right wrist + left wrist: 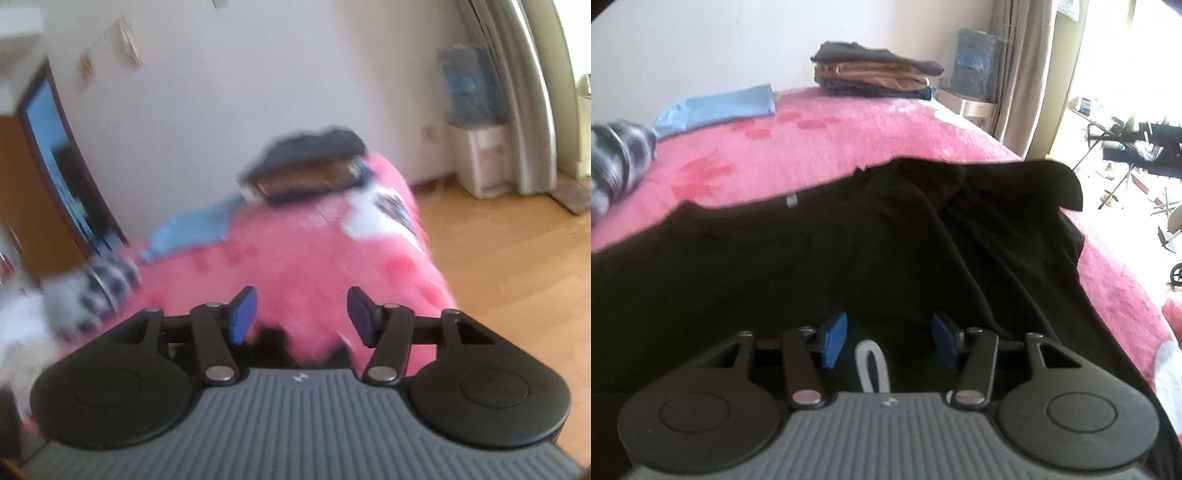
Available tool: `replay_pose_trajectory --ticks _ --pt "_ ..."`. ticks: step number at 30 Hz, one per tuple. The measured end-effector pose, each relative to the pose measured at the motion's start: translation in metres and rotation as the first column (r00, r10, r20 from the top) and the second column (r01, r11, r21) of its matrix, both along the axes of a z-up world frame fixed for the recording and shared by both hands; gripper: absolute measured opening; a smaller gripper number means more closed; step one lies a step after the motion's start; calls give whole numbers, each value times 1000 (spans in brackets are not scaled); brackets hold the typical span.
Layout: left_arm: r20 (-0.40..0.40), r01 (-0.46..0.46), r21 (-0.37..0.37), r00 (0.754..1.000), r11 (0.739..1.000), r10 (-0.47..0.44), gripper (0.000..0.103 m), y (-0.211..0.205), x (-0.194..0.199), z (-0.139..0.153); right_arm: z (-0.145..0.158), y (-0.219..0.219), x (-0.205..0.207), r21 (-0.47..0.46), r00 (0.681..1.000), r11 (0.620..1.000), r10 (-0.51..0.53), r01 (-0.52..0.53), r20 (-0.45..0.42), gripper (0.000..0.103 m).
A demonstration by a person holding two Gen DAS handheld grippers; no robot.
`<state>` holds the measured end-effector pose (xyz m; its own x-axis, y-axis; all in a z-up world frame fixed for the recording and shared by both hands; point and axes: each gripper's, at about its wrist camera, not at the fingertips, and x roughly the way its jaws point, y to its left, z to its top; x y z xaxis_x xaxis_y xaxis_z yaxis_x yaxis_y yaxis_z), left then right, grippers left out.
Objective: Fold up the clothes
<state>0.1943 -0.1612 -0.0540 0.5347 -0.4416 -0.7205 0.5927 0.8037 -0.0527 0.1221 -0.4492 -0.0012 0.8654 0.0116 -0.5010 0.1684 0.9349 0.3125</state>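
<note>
- At the bottom of the left wrist frame, we are holding the left gripper (889,341) with its blue pads (834,339) spread apart, nothing between them, just above a black garment (820,266).
- Between the pads, low in the frame, a white loop (872,365) is showing against the dark cloth; we cannot tell what it belongs to.
- Across the middle of that frame the black garment is lying spread over the pink blanket (849,140), with a rumpled flap rising at the right centre.
- Toward the upper left, a light blue garment (720,107) is lying flat on the blanket, and a blurred black-and-white fabric (617,166) is sitting at the left edge.
- At the top centre, a stack of folded clothes (879,74) is resting at the far end of the bed, near the wall.
- At the bottom of the right wrist frame, we are holding the right gripper (302,317) with its jaws likewise wide apart and empty, over the pink blanket (295,258).
- Farther up, blurred, the stack of folded clothes (306,170) is sitting at frame centre, with wooden floor (517,258) at the right.
</note>
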Motion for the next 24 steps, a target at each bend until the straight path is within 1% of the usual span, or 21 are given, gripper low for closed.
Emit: replay_pose_trajectory --ticks 1,3,5,6,7,8,9,10,11,13,16,17,18,19,20,21,22,23,24 --pt "22 17 7 1000 1000 -17 52 -1 0 7 -3 -7 -11 -5 1000 1000 -24 24 -11 55" --pt "77 72 38 994 997 -75 52 -8 0 24 -16 -11 -25 10 999 1000 -28 28 -42 55" --pt "138 152 98 977 983 -165 54 -25 -3 40 -30 -9 -33 38 997 999 -16 19 -76 55" --pt "174 202 145 959 969 -226 57 -39 -6 47 -37 -8 -36 39 996 999 -8 11 -86 55" --pt "209 247 197 935 949 -286 59 -54 -10 52 -43 -7 -37 42 996 999 -5 8 -86 54" --pt "249 295 258 900 920 -358 60 -72 -17 56 -48 -7 -38 48 997 999 -4 8 -80 54" --pt "283 342 316 856 885 -432 65 -89 -26 57 -51 -10 -39 65 998 998 -19 23 -66 53" --pt "314 387 380 800 840 -511 66 -106 -35 55 -53 -15 -41 91 998 995 -42 47 -46 53" --pt "344 420 447 734 790 -585 66 -120 -45 50 -55 -19 -43 116 997 991 -67 70 -28 53" --pt "378 456 575 589 680 -714 67 -148 -64 39 -60 -33 -48 174 992 977 -125 122 4 52" --pt "377 444 710 415 546 -828 67 -178 -79 16 -70 -51 -60 257 985 953 -171 159 27 52" --pt "368 431 748 363 505 -856 67 -187 -84 8 -73 -54 -64 273 984 949 -174 161 26 52" --pt "356 415 777 329 473 -875 67 -194 -86 0 -77 -57 -68 288 984 944 -177 162 25 52" --pt "343 402 800 301 445 -890 66 -200 -87 -6 -80 -60 -72 303 983 939 -180 164 24 52" --pt "329 399 813 287 425 -900 65 -205 -87 -11 -84 -63 -75 313 983 935 -183 168 19 52" --pt "315 395 825 273 405 -909 54 -210 -87 -16 -87 -65 -78 319 982 932 -186 173 12 52" --pt "303 392 834 265 389 -915 38 -214 -86 -19 -89 -68 -80 324 982 929 -190 177 9 52" --pt "299 392 834 274 390 -914 28 -217 -84 -20 -91 -70 -82 328 981 927 -196 183 7 52" --pt "302 396 823 300 406 -905 9 -220 -79 -18 -92 -74 -84 333 979 924 -202 188 7 52"
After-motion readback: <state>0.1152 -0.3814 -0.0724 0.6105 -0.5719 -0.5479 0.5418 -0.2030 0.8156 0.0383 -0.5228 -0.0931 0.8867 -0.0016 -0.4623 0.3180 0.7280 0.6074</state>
